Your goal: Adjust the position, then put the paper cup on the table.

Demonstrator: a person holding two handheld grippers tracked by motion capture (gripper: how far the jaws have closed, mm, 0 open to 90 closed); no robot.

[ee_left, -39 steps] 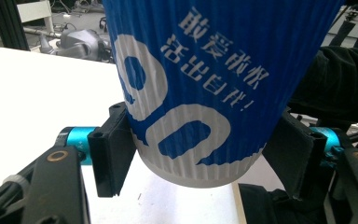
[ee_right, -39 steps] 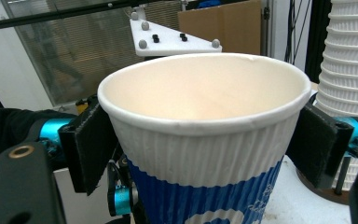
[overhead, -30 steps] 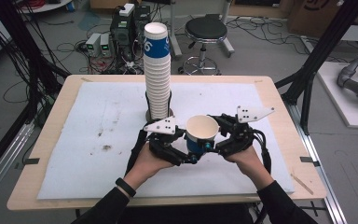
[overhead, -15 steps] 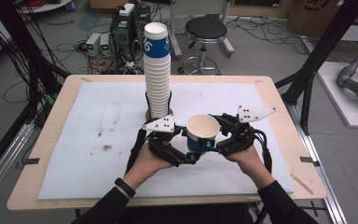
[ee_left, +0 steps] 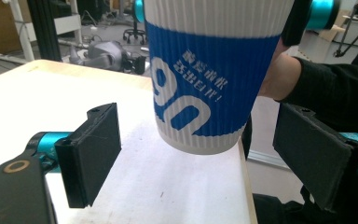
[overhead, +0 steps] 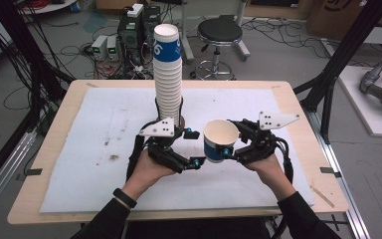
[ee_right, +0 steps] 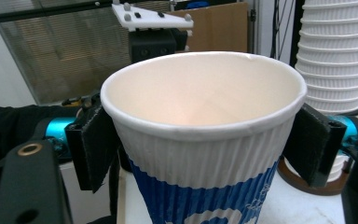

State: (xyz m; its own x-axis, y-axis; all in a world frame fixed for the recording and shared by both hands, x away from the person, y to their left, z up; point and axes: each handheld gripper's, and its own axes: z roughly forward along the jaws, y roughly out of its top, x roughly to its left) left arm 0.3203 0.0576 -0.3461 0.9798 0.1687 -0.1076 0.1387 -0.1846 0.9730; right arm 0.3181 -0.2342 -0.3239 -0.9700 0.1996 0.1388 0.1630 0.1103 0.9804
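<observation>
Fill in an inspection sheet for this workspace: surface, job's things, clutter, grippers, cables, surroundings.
Surface: wooden table under a white mat with dark smudges.
Job's things: one paper cup, white with a blue band, upright and empty; tall cup stack standing behind it.
Clutter: nothing seen.
Grippers: right gripper clamps the cup below its rim; left gripper has just been opening, its fingers clear of the cup on both sides.
Cables: black leads trail from both grippers; loose wires across the floor.
Surroundings: stool, electronics boxes, black frame posts.
</observation>
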